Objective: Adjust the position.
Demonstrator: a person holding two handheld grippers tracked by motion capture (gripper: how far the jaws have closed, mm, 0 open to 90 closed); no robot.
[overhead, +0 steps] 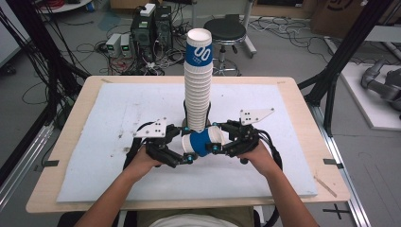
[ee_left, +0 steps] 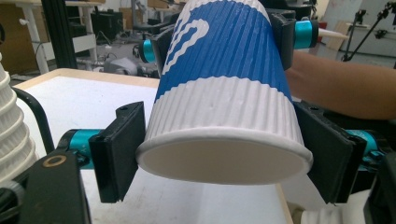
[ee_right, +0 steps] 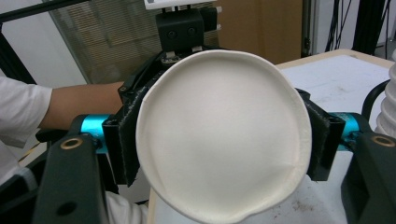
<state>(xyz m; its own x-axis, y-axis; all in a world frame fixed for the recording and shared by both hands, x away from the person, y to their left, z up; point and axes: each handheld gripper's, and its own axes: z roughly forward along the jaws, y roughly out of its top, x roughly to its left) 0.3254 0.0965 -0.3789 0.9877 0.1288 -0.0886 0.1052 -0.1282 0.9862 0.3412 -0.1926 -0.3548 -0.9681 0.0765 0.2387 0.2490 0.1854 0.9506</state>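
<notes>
**Cup held on its side between two grippers**

A blue-and-white ribbed paper cup point(overhead: 203, 142) lies horizontally above the white mat point(overhead: 94, 156), just in front of the foot of a tall stack of cups point(overhead: 197, 80) that stands upright near the middle of the table point(overhead: 307, 123). The right gripper point(overhead: 218, 148) clamps the cup near its wide mouth end; in the right gripper view its black pads point(ee_right: 125, 140) press on both sides of the rim and the cup's open mouth point(ee_right: 223, 147) faces the camera. The left gripper point(overhead: 188, 157) meets the cup from the other side, at its narrow base. In the left gripper view the base disc point(ee_left: 224, 156) faces the camera and both jaws sit against the white band, closed to a middling width around it.
</notes>
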